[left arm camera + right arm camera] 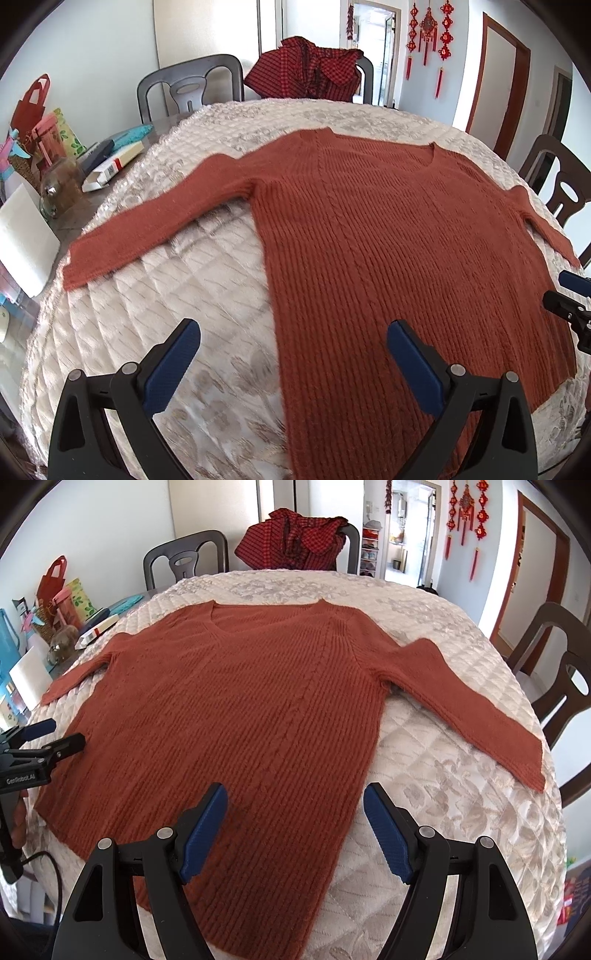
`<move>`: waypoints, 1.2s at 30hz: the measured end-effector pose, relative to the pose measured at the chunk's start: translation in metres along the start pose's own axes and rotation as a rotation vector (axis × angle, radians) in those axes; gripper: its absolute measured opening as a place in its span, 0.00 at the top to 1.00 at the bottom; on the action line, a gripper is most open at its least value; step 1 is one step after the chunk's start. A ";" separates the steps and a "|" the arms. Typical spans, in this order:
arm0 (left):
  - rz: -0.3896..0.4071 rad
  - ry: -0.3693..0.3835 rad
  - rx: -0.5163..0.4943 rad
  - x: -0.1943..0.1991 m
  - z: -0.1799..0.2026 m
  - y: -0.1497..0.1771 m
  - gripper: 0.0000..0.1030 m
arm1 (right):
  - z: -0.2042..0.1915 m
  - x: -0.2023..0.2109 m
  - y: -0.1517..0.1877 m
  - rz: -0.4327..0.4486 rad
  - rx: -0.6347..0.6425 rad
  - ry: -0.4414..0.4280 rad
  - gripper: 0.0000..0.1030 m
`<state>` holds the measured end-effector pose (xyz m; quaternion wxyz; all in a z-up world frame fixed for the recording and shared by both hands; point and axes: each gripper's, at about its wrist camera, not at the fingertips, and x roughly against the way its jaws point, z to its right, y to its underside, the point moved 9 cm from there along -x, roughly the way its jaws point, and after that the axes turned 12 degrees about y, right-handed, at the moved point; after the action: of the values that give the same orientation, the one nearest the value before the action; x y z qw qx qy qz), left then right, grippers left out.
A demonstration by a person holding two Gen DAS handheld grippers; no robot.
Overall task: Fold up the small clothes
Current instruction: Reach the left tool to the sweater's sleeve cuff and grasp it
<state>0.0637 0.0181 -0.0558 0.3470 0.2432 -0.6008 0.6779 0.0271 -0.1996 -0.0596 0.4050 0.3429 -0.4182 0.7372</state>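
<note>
A rust-orange ribbed V-neck sweater (pixel 388 229) lies flat and spread out, front up, on the quilted cream table cover (pixel 166 302), both sleeves stretched out to the sides. It also shows in the right wrist view (pixel 251 709). My left gripper (pixel 293 328) is open and empty, hovering above the sweater's lower left hem edge. My right gripper (pixel 295 794) is open and empty, above the hem near the sweater's lower right side. The right gripper shows at the right edge of the left wrist view (pixel 567 295); the left gripper shows at the left edge of the right wrist view (pixel 51 734).
A red checked garment (pixel 306 70) hangs over a far chair. Dark chairs (pixel 561 675) stand around the table. Boxes, a glass jar (pixel 59 184) and gift bags crowd the table's left end. A cable (pixel 40 860) trails off the near left edge.
</note>
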 end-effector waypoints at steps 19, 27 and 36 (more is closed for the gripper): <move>0.055 -0.118 0.123 0.010 -0.077 -0.017 0.03 | -0.029 -0.015 -0.034 0.023 0.062 -0.032 0.26; 0.110 -0.143 0.330 0.024 -0.146 -0.008 0.16 | -0.037 -0.023 -0.037 0.009 0.081 -0.040 0.26; 0.181 -0.098 0.513 0.019 -0.188 -0.011 0.28 | -0.036 -0.035 -0.039 -0.012 0.066 -0.048 0.26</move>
<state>0.0763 0.2066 -0.0648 0.1826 0.3009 -0.4449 0.8235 0.0707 -0.1653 -0.0910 0.3876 0.3763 -0.4012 0.7397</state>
